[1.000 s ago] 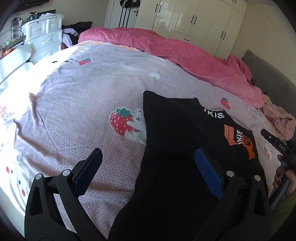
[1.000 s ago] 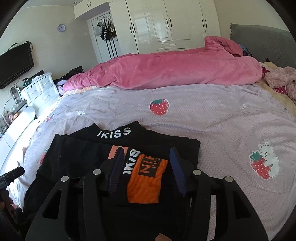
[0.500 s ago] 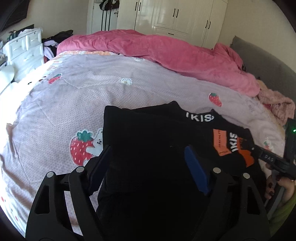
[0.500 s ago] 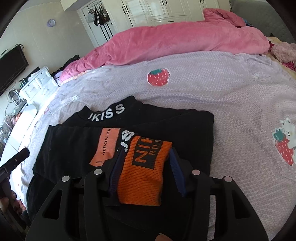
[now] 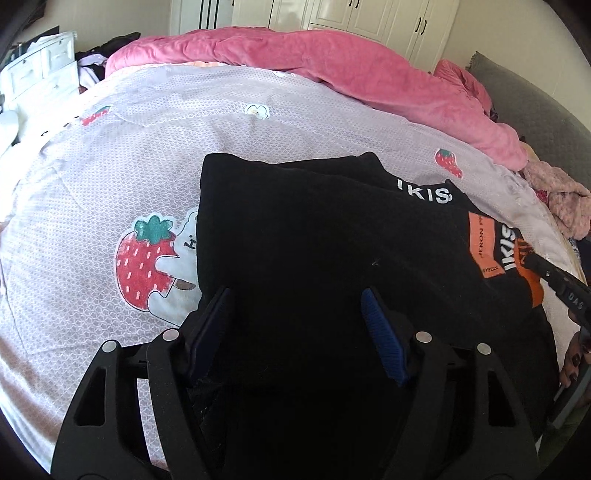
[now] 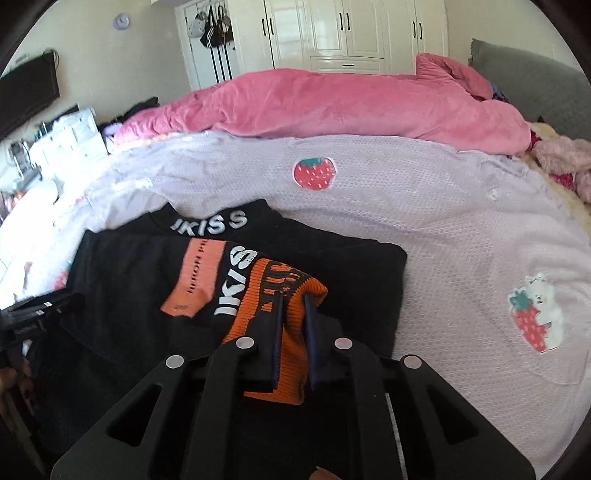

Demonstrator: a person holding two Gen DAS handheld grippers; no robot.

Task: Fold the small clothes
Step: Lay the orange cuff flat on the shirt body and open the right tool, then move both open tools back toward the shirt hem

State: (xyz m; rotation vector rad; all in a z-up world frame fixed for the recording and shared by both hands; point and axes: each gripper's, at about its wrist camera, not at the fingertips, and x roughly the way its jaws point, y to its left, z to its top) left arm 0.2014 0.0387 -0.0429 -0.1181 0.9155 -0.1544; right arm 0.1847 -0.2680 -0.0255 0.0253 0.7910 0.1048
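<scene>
A black garment (image 5: 314, 236) with white "IKISS" lettering and orange patches lies partly folded on the lilac strawberry-print bedspread (image 5: 122, 162). My left gripper (image 5: 295, 314) is open, its jaws astride the garment's near black part, low over it. My right gripper (image 6: 293, 306) is shut on the garment's orange knitted cuff (image 6: 291, 291), which bunches up between the jaws. The black garment (image 6: 147, 269) spreads to the left of it. The right gripper's tip shows at the right edge of the left wrist view (image 5: 554, 277).
A pink duvet (image 6: 332, 107) lies heaped along the far side of the bed. A pink fluffy item (image 5: 565, 206) sits at the right edge. White drawers (image 5: 37, 70) stand at the left. White wardrobes (image 6: 351, 33) line the back wall.
My right gripper has closed on the orange cuff. My left gripper has moved right and forward over the black garment, its jaws somewhat narrower.
</scene>
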